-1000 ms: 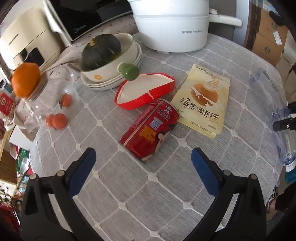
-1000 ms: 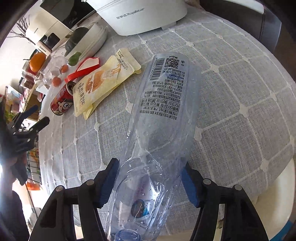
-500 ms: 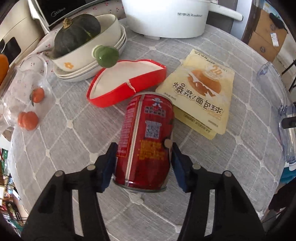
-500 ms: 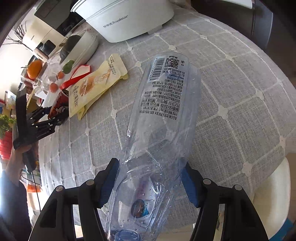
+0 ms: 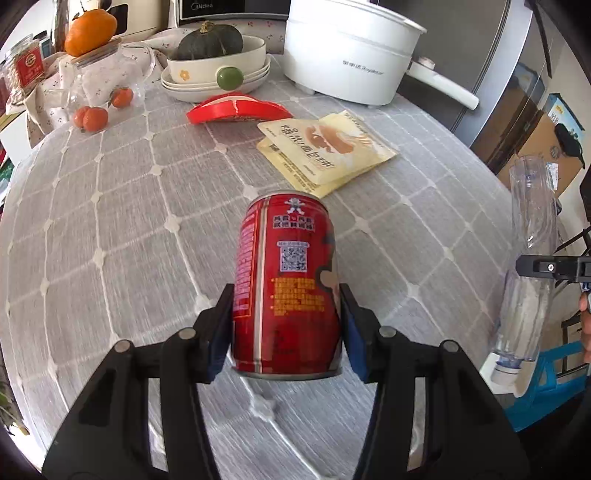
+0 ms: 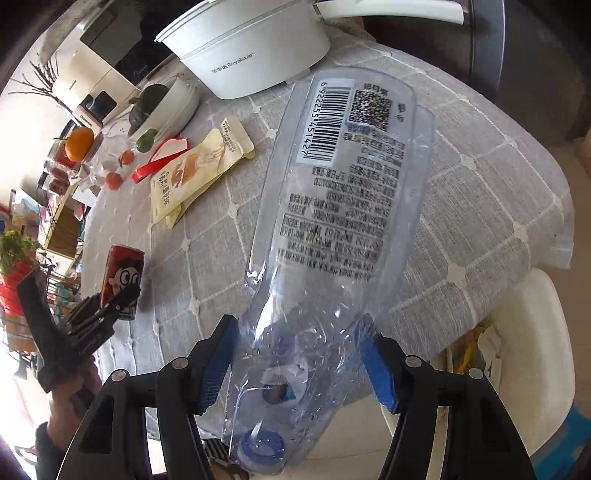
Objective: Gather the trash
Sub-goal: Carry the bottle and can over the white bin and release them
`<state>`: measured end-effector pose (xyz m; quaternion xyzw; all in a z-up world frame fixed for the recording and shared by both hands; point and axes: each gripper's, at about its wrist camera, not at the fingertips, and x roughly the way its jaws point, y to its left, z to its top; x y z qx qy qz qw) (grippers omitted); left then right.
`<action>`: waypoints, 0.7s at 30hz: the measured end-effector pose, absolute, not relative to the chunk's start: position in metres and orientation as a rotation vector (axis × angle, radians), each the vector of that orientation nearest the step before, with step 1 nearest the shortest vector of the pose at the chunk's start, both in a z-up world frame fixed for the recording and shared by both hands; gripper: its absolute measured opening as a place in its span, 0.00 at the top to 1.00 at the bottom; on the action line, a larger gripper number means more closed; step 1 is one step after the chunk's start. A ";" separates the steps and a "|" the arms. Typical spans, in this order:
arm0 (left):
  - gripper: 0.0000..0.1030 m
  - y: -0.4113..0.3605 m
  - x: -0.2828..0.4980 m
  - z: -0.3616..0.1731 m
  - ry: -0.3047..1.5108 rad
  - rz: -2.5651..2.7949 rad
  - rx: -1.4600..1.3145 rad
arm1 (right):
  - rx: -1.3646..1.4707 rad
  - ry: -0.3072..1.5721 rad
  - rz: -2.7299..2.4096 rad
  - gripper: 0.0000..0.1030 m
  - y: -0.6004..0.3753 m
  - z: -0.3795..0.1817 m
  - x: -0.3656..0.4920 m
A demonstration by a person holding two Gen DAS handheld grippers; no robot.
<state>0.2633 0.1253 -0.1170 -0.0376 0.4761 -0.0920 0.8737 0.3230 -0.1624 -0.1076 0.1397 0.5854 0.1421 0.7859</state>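
My left gripper [image 5: 286, 328] is shut on a red drink can [image 5: 288, 284] and holds it above the grey checked tablecloth [image 5: 110, 240]. The can also shows in the right wrist view [image 6: 122, 280]. My right gripper [image 6: 299, 358] is shut on a clear crushed plastic bottle [image 6: 343, 206] with a blue cap, held over the table's near edge; it shows at the right of the left wrist view [image 5: 528, 266]. A yellow snack pouch [image 5: 325, 151] and a red-rimmed lid [image 5: 236, 110] lie on the table.
A white electric pot [image 5: 347, 55] stands at the back. Stacked bowls with a dark squash [image 5: 210, 40] and a green knob sit beside it. Small orange fruits [image 5: 92, 118], a glass jar and an orange [image 5: 90, 31] are at the left. A white chair [image 6: 517, 350] stands below the table edge.
My left gripper closed on the red can and lifted it off the cloth toward the table's front. My right gripper raised the bottle slightly, still holding it.
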 end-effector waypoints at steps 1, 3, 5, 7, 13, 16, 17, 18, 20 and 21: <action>0.47 0.124 0.258 -0.117 0.993 -0.196 -0.079 | 0.292 1.254 0.307 0.36 -0.162 -0.105 0.319; 0.47 0.119 0.243 -0.113 0.982 -0.199 -0.068 | 0.272 1.232 0.307 0.36 -0.162 -0.098 0.309; 0.47 0.115 0.229 -0.110 0.965 -0.210 -0.098 | 0.271 1.222 0.310 0.36 -0.165 -0.094 0.297; 0.47 0.113 0.215 -0.104 0.947 -0.215 -0.132 | 0.271 1.211 0.320 0.36 -0.167 -0.091 0.286; 0.47 0.088 0.182 -0.093 0.899 -0.257 -0.125 | 0.278 1.174 0.319 0.36 -0.182 -0.082 0.258; 0.47 0.072 0.169 -0.090 0.880 -0.309 -0.115 | 0.281 1.148 0.309 0.36 -0.198 -0.077 0.245; 0.47 0.065 0.166 -0.089 0.877 -0.325 -0.109 | 0.284 1.139 0.305 0.36 -0.204 -0.075 0.241; 0.47 0.057 0.163 -0.088 0.872 -0.341 -0.100 | 0.289 1.129 0.296 0.36 -0.212 -0.074 0.237; 0.47 0.041 0.160 -0.087 0.868 -0.379 -0.088 | 0.289 1.113 0.264 0.36 -0.229 -0.072 0.232; 0.47 0.033 0.159 -0.087 0.868 -0.398 -0.081 | 0.291 1.107 0.247 0.36 -0.237 -0.072 0.230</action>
